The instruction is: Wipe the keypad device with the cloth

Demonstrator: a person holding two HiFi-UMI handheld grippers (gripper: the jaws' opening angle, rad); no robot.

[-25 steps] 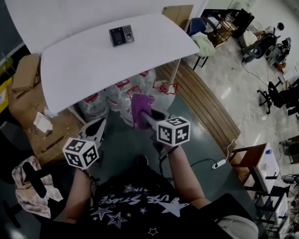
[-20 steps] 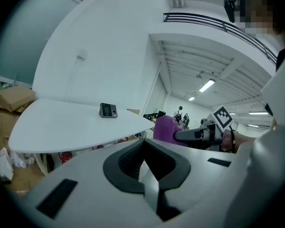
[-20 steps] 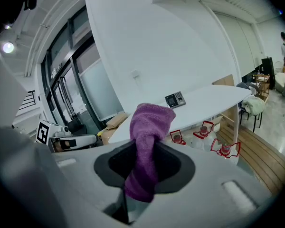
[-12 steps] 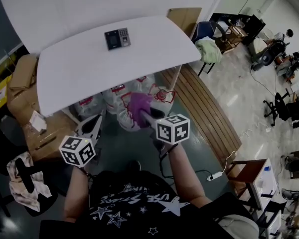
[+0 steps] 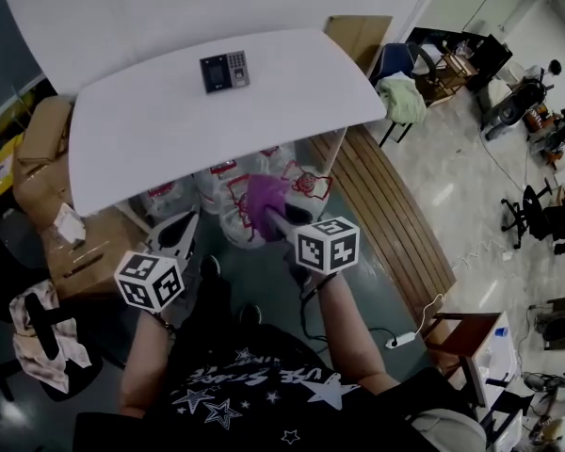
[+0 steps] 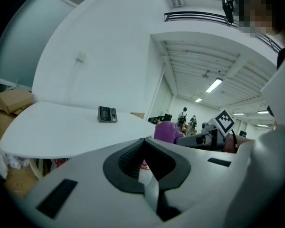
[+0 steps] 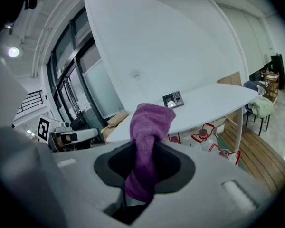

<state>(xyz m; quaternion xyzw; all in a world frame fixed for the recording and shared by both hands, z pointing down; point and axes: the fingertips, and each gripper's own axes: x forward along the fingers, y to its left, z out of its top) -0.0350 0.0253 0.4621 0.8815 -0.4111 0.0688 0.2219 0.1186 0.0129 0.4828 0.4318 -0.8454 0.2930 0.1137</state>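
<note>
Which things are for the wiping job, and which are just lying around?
For the job: keypad device, purple cloth in the right gripper, white table.
Just lying about: cardboard boxes, plastic bags under the table.

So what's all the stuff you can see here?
Table: one, white, in front of the person.
Keypad device: one, dark, on the table's far side.
Bags: several, clear with red print, under the table.
Cardboard boxes: a few, brown, left of the table.
Chair: one, dark, pale green fabric on it, right of the table.
Cloth: one, purple, clamped in the right gripper.
Left gripper: one, white, jaws together, nothing in them.
Right gripper: one, white, shut on the cloth.
</note>
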